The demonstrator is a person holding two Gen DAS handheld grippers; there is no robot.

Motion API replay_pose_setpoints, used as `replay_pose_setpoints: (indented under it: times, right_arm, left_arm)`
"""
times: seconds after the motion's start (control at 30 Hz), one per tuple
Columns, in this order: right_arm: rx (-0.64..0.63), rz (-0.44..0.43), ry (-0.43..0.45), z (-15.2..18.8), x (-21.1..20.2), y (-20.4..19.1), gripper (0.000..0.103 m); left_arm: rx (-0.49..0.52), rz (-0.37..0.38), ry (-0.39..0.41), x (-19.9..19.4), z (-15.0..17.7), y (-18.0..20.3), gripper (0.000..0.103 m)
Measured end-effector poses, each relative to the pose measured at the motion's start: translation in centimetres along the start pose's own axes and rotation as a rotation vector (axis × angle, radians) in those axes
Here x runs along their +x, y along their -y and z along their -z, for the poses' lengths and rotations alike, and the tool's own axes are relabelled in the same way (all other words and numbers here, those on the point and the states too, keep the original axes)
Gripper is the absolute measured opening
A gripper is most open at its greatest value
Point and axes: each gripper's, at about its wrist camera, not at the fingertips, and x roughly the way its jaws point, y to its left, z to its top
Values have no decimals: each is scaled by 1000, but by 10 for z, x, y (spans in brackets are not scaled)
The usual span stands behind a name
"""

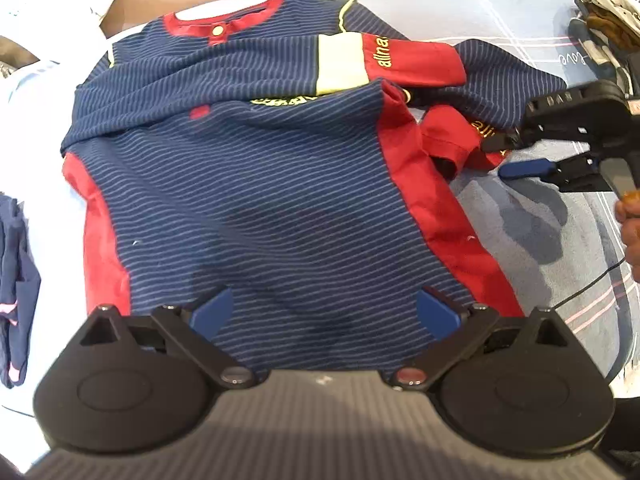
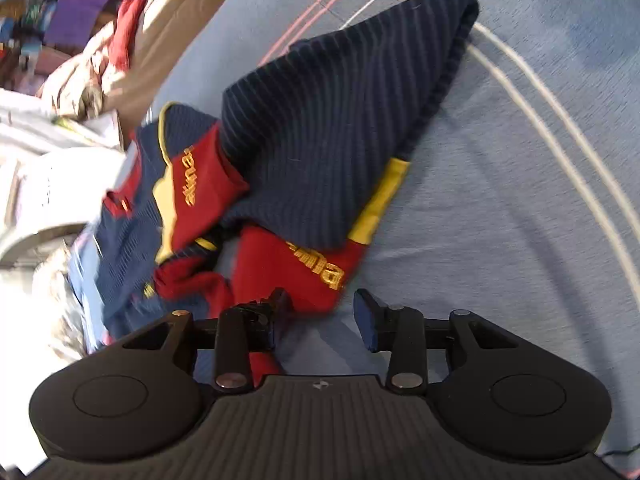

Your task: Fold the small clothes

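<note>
A small navy striped shirt (image 1: 248,200) with red side panels and a red collar lies flat on a bed covered by a light blue sheet (image 1: 532,240). One long sleeve is folded across the chest; its red cuff (image 1: 416,58) points toward 2 o'clock in the left wrist view. The other sleeve (image 2: 340,120) lies bunched on the sheet off the shirt's edge, at 3 o'clock from the body.

The left gripper (image 1: 324,314) hangs over the lower hem, jaws wide, nothing between them.

The right gripper (image 2: 324,320) sits at the end of the bunched sleeve. Its jaws stand partly apart; the sleeve's red cuff (image 2: 296,268) lies at the left pad, but the pads do not clamp it.

A folded dark garment (image 1: 14,280) lies at 9 o'clock, at the sheet's edge.
</note>
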Motion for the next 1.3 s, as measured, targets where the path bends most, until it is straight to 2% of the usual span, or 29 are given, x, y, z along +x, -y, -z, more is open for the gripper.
replay_pose_setpoints:
  times: [0.07, 0.1, 0.13, 0.17, 0.2, 0.23, 0.33, 0.47, 0.57, 0.63, 0.73, 0.87, 0.93, 1.0, 1.03, 1.07, 1.1, 1.13, 1.17, 1.2, 1.27, 1.3]
  right_arm:
    - [34, -41, 15, -1, 5, -2, 66]
    - [41, -56, 20, -3, 10, -3, 57]
    - [52, -56, 22, -4, 16, -2, 47]
    - [76, -48, 14, -4, 19, 3, 20]
    - [103, -36, 12, -5, 16, 7, 9]
    - [116, -28, 26, -5, 12, 8, 7]
    - [37, 61, 164, -8, -29, 9, 6]
    - [65, 75, 311, -33, -107, 35, 6]
    - [-1, 185, 425, -52, -168, 59, 6]
    - [7, 249, 470, -58, -201, 81, 6]
    - [40, 285, 490, -60, -223, 110, 6]
    - [41, 251, 429, -59, -207, 114, 6]
    - [15, 224, 364, -65, -199, 115, 6]
    - [12, 226, 359, -67, -192, 114, 7]
    - [11, 224, 337, -70, -189, 115, 9]
    - [18, 215, 297, -75, -187, 118, 21]
    - [24, 224, 288, -78, -189, 120, 43]
    - [8, 257, 310, -78, -193, 120, 56]
    - [-30, 308, 337, -75, -199, 116, 85]
    - [-74, 371, 365, -73, -206, 113, 103]
    - [-153, 457, 413, -64, -216, 108, 103]
    - [-186, 452, 417, -60, -219, 106, 103]
  left_arm:
    - [-6, -2, 1, -2, 2, -2, 100]
    - [-8, -5, -2, -2, 3, -2, 100]
    - [-8, -6, -6, -2, 4, -2, 100]
    - [-8, -7, -9, -2, 4, -2, 100]
    - [-6, -6, -11, -2, 4, -1, 100]
    - [-3, -4, -10, -3, 4, 0, 100]
    - [2, 1, -7, -3, 3, 3, 100]
    - [3, 18, -5, -1, 0, 8, 100]
    - [13, 31, -9, 2, -3, 12, 100]
    - [24, 39, -9, 3, -6, 16, 100]
    - [41, 50, -9, 6, -11, 21, 100]
    - [74, 60, -13, 8, -20, 28, 100]
    - [98, 60, -8, 7, -22, 32, 100]
    - [116, 57, -7, 6, -22, 36, 100]
    - [120, 56, -9, 5, -22, 36, 100]
    - [120, 55, -12, 5, -22, 36, 100]
    - [117, 54, -12, 5, -21, 35, 100]
    - [112, 52, -12, 6, -21, 34, 100]
    - [106, 50, -14, 6, -21, 33, 100]
    - [100, 46, -15, 6, -20, 32, 100]
    - [87, 43, -20, 6, -19, 31, 100]
    - [83, 46, -23, 6, -18, 29, 100]
